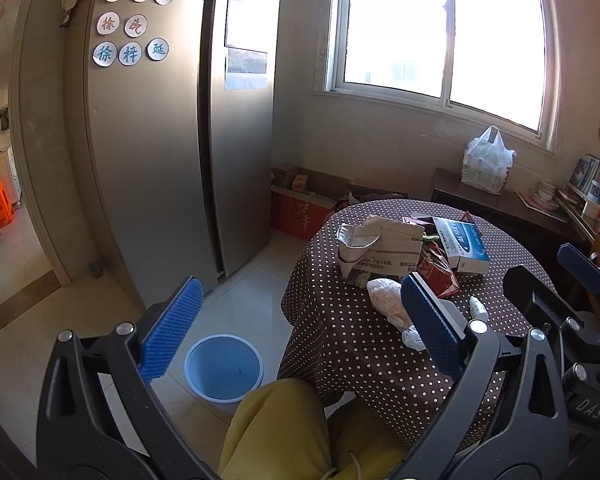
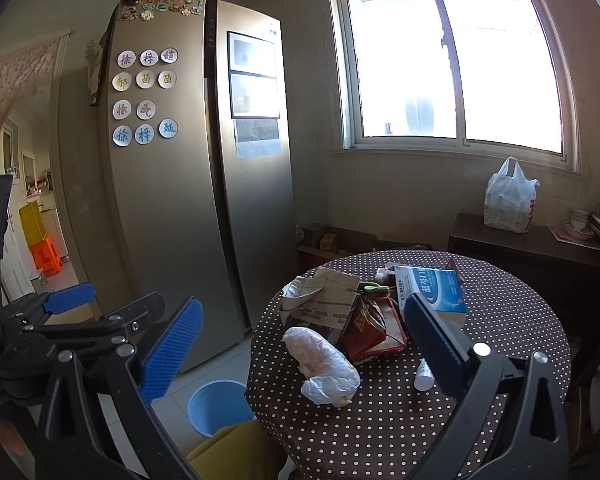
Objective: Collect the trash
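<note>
Kitchen floor below the left gripper [image 1: 300, 322] holds an apparently empty blue bin [image 1: 223, 366], while trash [image 2: 364, 312] sits uncollected on the dotted table [image 2: 500, 320] ahead of the right gripper [image 2: 300, 344]; both grippers are spread, holding nothing.

Fridge magnets [image 2: 144, 96]: 徐 梓 延, 郝 苗 苗. Right gripper body [image 1: 590, 412]: "DAS".
</note>
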`<state>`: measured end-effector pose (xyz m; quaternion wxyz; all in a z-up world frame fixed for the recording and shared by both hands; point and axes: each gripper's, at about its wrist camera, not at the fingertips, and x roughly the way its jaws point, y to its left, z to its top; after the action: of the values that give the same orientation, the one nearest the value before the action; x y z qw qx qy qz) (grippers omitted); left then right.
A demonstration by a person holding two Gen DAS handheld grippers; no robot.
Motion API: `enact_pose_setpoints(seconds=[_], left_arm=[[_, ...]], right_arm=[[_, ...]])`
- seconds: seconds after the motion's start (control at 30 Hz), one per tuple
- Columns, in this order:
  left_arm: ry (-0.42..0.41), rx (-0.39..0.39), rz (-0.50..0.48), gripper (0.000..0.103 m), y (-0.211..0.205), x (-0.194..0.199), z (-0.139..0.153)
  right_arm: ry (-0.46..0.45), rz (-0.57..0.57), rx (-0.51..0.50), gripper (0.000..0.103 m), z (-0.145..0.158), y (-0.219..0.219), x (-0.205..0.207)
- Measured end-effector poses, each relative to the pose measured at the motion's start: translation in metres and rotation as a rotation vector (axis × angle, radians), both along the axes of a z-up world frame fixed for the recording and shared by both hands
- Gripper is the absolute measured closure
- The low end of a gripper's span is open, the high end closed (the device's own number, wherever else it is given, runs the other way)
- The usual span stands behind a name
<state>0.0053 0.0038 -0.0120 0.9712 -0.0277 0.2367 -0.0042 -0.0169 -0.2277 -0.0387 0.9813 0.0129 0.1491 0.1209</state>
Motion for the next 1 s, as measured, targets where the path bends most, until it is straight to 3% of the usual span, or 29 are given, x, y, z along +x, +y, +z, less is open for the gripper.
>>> enact_pose_setpoints(seconds=[0.57,1.0], left_arm=[[0.002,0.004,0.003,0.006,0.001,0.0,0.001],[0.052,0.023,0.006,0.006,0.0,0.015,-0.012]], right_arm=[[0.019,0.004,0.025,0.004,-0.004,0.001,0.002],[0.104,-0.001,0.06,0.004,-0.018,0.0,0.017]])
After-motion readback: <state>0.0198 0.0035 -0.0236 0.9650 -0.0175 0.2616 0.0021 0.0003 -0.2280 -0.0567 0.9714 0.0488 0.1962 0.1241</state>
